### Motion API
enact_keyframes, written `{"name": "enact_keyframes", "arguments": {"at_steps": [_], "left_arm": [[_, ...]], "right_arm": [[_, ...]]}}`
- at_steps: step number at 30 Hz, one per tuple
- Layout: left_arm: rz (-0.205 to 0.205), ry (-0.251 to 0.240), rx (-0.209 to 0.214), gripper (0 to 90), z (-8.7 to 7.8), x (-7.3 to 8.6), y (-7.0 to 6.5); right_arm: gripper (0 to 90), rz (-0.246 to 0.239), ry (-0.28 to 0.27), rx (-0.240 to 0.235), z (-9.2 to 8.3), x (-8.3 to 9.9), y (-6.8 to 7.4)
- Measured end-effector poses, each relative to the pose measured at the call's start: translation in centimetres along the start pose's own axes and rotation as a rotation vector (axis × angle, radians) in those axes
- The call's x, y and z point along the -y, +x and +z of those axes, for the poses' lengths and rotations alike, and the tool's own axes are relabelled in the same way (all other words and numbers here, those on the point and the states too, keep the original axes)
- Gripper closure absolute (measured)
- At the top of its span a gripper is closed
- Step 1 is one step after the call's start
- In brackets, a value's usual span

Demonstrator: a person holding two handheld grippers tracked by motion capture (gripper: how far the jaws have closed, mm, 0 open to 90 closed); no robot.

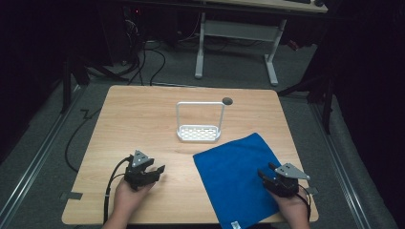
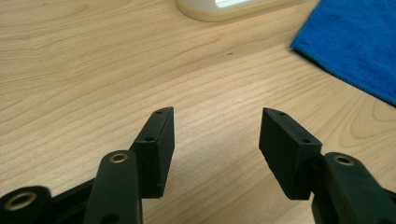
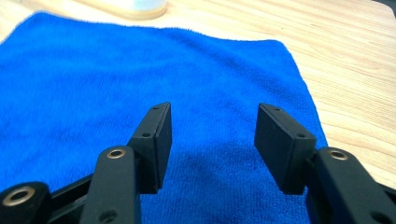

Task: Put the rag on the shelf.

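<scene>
blue cloth (image 1: 239,174) flat | right gripper (image 1: 266,172) over its edge | left gripper (image 1: 159,168) beside

No readable text

We find no word, number, brand or sign that we can read. The blue cloth (image 1: 241,174) carries a small white tag (image 1: 235,224) at its near edge, but whatever is printed on it is too small and blurred for us to make out.

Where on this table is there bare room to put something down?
The widest bare wood lies left of the white rack, from the table's far edge down to the left gripper. A narrower strip runs behind the rack. The near right is crowded: the blue cloth lies there, under the right gripper.
</scene>
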State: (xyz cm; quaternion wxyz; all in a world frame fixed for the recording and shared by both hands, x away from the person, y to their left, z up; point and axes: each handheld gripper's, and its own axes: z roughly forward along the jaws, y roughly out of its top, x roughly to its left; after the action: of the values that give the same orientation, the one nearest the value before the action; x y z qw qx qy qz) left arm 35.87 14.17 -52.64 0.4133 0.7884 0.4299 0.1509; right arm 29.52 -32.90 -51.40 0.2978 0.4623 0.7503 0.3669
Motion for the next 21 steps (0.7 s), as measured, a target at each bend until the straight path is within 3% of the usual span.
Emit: {"name": "enact_keyframes", "arguments": {"at_steps": [3, 6, 13, 17, 21], "left_arm": [[0.023, 0.016, -0.009, 45.2, 0.4, 0.1, -0.2], [0.035, 0.015, -0.007, 44.5, 0.5, 0.0, -0.5], [0.064, -0.013, 0.000, 45.0, 0.4, -0.5, -1.5], [0.066, -0.020, 0.042, 45.6, 0.6, -0.7, -2.3], [0.072, -0.041, 0.071, 47.6, 0.5, -1.0, -3.1]], "right_arm": [[46.8, -0.017, 0.001, -0.006, 0.0, 0.1, 0.0], [46.9, -0.001, -0.010, -0.009, -0.1, 0.1, -0.1], [48.6, 0.001, -0.002, -0.022, -0.3, -0.1, -0.2], [51.6, 0.030, -0.008, -0.015, -0.6, -0.2, -0.4], [55.2, 0.043, -0.002, -0.039, -0.5, -0.1, -0.6]]}}
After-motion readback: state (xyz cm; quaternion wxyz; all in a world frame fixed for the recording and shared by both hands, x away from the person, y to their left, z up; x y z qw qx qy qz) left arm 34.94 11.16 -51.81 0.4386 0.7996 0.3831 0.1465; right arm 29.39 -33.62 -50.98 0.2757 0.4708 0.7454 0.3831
